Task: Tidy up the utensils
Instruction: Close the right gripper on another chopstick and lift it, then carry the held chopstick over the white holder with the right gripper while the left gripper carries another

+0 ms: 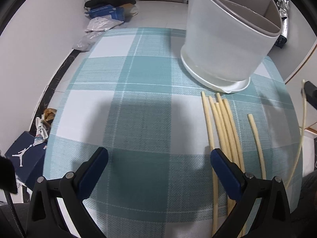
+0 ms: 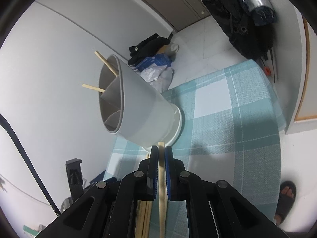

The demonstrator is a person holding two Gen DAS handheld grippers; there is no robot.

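Clamped tight in the right gripper: one pale chopstick, tip poking just past the pads, aimed toward the base of the holder. Spread wide and empty, the left gripper, hovering above the checked cloth. Likely to pivot or slide in so narrow a pinch; could strike the rim instead of dropping into a compartment. Grey-white, round, divided inside, two sticks already leaning out. Loose chopsticks lying side by side just before the holder, one apart.

White walls, pale tiled floor
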